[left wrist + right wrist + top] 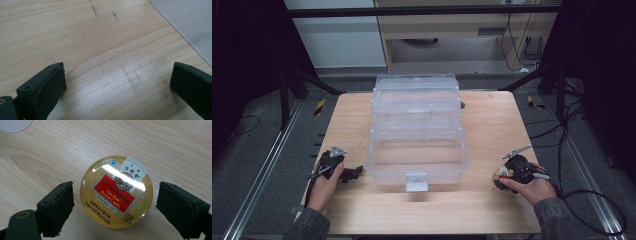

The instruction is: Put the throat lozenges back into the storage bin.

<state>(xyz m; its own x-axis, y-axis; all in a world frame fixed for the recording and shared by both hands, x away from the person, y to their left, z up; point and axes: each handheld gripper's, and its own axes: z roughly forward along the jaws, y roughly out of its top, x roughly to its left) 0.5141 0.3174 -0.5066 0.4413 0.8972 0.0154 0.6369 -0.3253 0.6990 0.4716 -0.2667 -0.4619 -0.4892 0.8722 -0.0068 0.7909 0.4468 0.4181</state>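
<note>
- High view: a pale wooden bench (362, 115) fills the middle of the frame, with grey floor and dark frame legs around it.
- A clear plastic box (416, 131) stands at the centre of the bench, its lid tipped open toward the top of the frame. A small latch (416, 181) hangs from its near wall.
- Lower left of the high view: a hand holds the left gripper (354, 172) low at the bench, just beside the box's lower left corner.
- Left gripper view: the left gripper (117, 82) has its jaws spread wide, one at the lower left and one at the right edge, with bare wood between them. A pale sheet of clear plastic cuts across the upper right corner.
- Lower right of the high view: a hand holds the right gripper (501, 178) over a round tin (498, 176), well apart from the box.
- Right gripper view: the tin (116, 192) lies flat on the wood at the centre of the frame. It is gold, with a red label reading "Nin Jiom Herbal Candy" and a glossy domed top.
- The right gripper (115, 203) stands wide open, one jaw at each side of the tin, each with a gap to the rim. It grips nothing.
- A pale round edge shows at the upper left corner of that view; I cannot tell what it is.
</note>
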